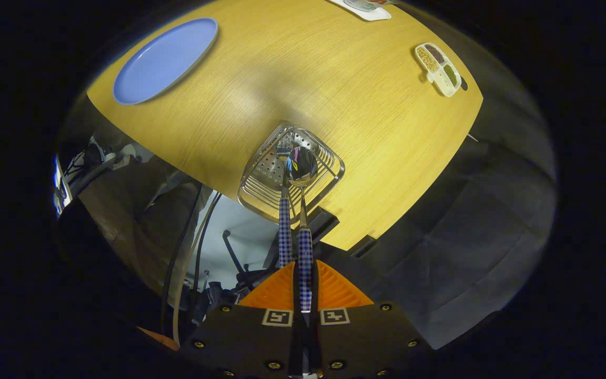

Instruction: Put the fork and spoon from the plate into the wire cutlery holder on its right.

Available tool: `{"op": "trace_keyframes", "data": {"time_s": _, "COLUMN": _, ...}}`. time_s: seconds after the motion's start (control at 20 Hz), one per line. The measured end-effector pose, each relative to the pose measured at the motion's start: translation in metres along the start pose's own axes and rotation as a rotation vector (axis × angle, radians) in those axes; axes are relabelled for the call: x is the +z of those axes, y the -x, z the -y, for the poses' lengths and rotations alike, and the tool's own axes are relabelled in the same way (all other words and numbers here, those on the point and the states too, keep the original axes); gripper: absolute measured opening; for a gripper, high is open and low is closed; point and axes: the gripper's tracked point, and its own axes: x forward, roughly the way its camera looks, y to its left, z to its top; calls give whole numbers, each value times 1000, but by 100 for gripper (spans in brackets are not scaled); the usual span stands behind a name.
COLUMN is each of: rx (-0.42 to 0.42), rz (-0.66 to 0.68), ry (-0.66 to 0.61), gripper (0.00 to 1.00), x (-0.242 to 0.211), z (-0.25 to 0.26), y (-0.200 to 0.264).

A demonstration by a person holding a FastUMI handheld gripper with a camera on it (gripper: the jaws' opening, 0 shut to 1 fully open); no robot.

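The gripper (304, 295) is clamped on the checked handle of the spoon (302, 164), whose bowl is held over the wire cutlery holder (329, 158) at the table (334, 79) edge. The fork (284, 226) is stood in the holder beside it. The blue plate (163, 60) is seen well apart, bare.

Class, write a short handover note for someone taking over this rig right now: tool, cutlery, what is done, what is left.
Tool: shut on the spoon, held by its checked handle, bowl over the wire cutlery holder.
Fork: already standing in the holder, just beside the spoon.
Plate: beyond the holder on the wooden table, holding no cutlery.
Done: fork placed.
Left: lower the spoon in, open, withdraw.
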Motion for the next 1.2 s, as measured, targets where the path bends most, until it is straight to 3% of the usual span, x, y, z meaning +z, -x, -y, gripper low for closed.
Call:
{"op": "trace_keyframes", "data": {"time_s": 0.5, "rx": -1, "rz": 57, "ry": 27, "gripper": 13, "x": 12, "z": 4, "y": 4}}
{"op": "trace_keyframes", "data": {"time_s": 0.6, "rx": -4, "rz": 90, "ry": 8, "gripper": 35, "x": 12, "z": 3, "y": 12}}
{"op": "trace_keyframes", "data": {"time_s": 0.65, "rx": -7, "rz": 106, "ry": -7, "gripper": 40, "x": 8, "z": 3, "y": 15}}
{"op": "trace_keyframes", "data": {"time_s": 0.85, "rx": -2, "rz": 162, "ry": -70, "gripper": 41, "x": -3, "z": -2, "y": 29}}
{"op": "trace_keyframes", "data": {"time_s": 1.0, "rx": 16, "rz": 293, "ry": -150, "gripper": 44, "x": -4, "z": -12, "y": 52}}
{"op": "trace_keyframes", "data": {"time_s": 1.2, "rx": 92, "rz": 582, "ry": -340, "gripper": 44, "x": 15, "z": -40, "y": 90}}
